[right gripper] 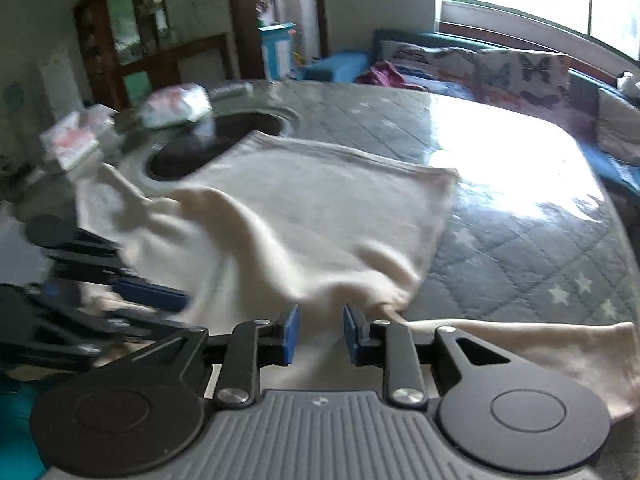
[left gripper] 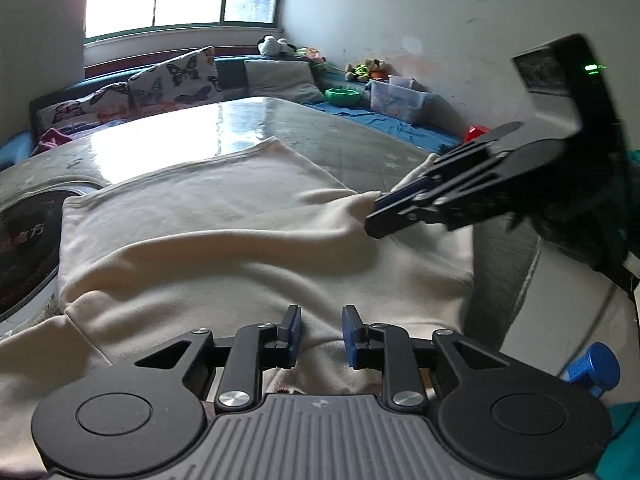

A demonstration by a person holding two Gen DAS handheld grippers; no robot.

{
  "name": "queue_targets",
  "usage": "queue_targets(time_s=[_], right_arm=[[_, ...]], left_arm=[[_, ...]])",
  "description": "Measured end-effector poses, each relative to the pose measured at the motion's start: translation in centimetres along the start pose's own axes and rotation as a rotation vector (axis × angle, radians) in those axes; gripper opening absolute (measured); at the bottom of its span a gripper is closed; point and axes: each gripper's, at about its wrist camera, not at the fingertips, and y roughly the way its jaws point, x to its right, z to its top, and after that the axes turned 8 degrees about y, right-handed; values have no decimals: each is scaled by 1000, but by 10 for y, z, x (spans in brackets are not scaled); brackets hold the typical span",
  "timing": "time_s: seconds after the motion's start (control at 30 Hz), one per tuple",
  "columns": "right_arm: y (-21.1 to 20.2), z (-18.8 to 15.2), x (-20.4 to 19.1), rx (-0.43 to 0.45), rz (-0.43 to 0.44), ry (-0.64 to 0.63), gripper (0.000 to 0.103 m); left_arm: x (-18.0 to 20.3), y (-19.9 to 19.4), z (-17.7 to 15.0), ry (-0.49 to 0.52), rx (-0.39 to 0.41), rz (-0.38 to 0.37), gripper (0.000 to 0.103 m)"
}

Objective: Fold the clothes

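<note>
The left gripper is seen with a clear gap between its blue pads, cream cloth running under and between them, so it looks parted rather than clamped, though whether a thin layer is being nipped can't be told from this angle. The right gripper shows the same gap in its own camera, with a bunched ridge of fabric rising into it; from the left camera its tips are pressed into a pulled-up peak of the cloth at the right side, so a pinch there is suggested but not confirmed. The cream garment is spread over the quilted grey table cover, its far edge lying fairly flat and straight, the near part rumpled and draped toward the grippers, and its left corner lapping over a dark round inset in the table. Packets are stacked at the far left of that inset, well apart from the fold line. For the fold to come out neat, both near corners probably need to be gripped at matching spots, lifted together, and carried toward the far edge with the cloth kept taut between them. Slack in the middle would likely leave a crease, so it's best smoothed first.
</note>
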Motion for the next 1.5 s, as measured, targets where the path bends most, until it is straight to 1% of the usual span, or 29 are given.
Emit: queue_targets(time_s=[0.13, 0.2, 0.23, 0.3, 0.33, 0.37, 0.5, 0.53, 0.57, 0.63, 0.73, 0.8, 0.83, 0.9, 0.93, 0.97, 1.03, 1.07, 1.13, 1.17, 1.27, 1.33, 1.37, 1.43, 1.5], right_arm=[[-3, -6, 9, -3, -7, 29, 24], [-10, -9, 8, -2, -2, 30, 24], [-14, -9, 5, -3, 8, 24, 24], [-23, -10, -4, -7, 54, 11, 27], [-27, -10, -10, -10, 79, 2, 33], [-30, -10, -16, -13, 104, -11, 36], [-35, -12, -42, -44, 198, -62, 36], [-34, -13, -49, -55, 221, -78, 38], [-34, -15, -55, -64, 236, -92, 40], [-32, -18, -65, -84, 255, -119, 40], [-26, -25, -73, -111, 252, -146, 40], [-22, -29, -77, -123, 237, -157, 39], [-20, -30, -77, -124, 227, -158, 38], [-19, -31, -78, -124, 213, -160, 36], [-20, -32, -78, -123, 209, -162, 31], [-21, -32, -79, -120, 201, -166, 23], [-24, -33, -79, -113, 187, -177, 13], [-25, -33, -79, -111, 190, -180, 11], [-28, -34, -79, -121, 210, -196, 11], [-29, -34, -79, -132, 223, -202, 11], [-29, -35, -77, -156, 254, -197, 16], [-31, -34, -74, -152, 267, -182, 18], [-34, -32, -72, -146, 275, -169, 18], [-39, -27, -67, -127, 280, -147, 20], [-42, -19, -59, -91, 253, -125, 26]], left_arm=[[-1, -7, -3, 0, -7, -17, 26], [-3, -13, -4, 3, -8, -25, 27], [-4, -17, -4, 3, -9, -32, 30], [-4, -25, -5, 15, -7, -42, 37], [-4, -28, -5, 24, -5, -41, 41], [-3, -31, -5, 34, -3, -40, 42], [-1, -38, -7, 77, -4, -53, 42], [-1, -38, -8, 86, -14, -52, 42], [-2, -38, -10, 93, -24, -50, 42], [-4, -38, -13, 96, -41, -49, 42], [-5, -41, -18, 104, -56, -44, 40], [-6, -42, -19, 101, -63, -39, 31], [-7, -42, -20, 97, -64, -40, 25], [-7, -44, -20, 86, -53, -30, 19], [-7, -46, -20, 86, -45, -24, 16], [-6, -48, -19, 85, -30, -15, 15], [-4, -55, -17, 74, 9, -8, 14], [-4, -61, -17, 72, 36, -11, 14], [-2, -71, -17, 73, 80, -25, 14], [-3, -73, -18, 79, 78, -33, 14], [-7, -65, -24, 79, 6, -57, 14], [-11, -61, -26, 69, -27, -74, 16], [-12, -61, -27, 67, -36, -79, 19], [-17, -63, -26, 58, -44, -97, 21], [-24, -67, -22, 46, -33, -104, 21]])
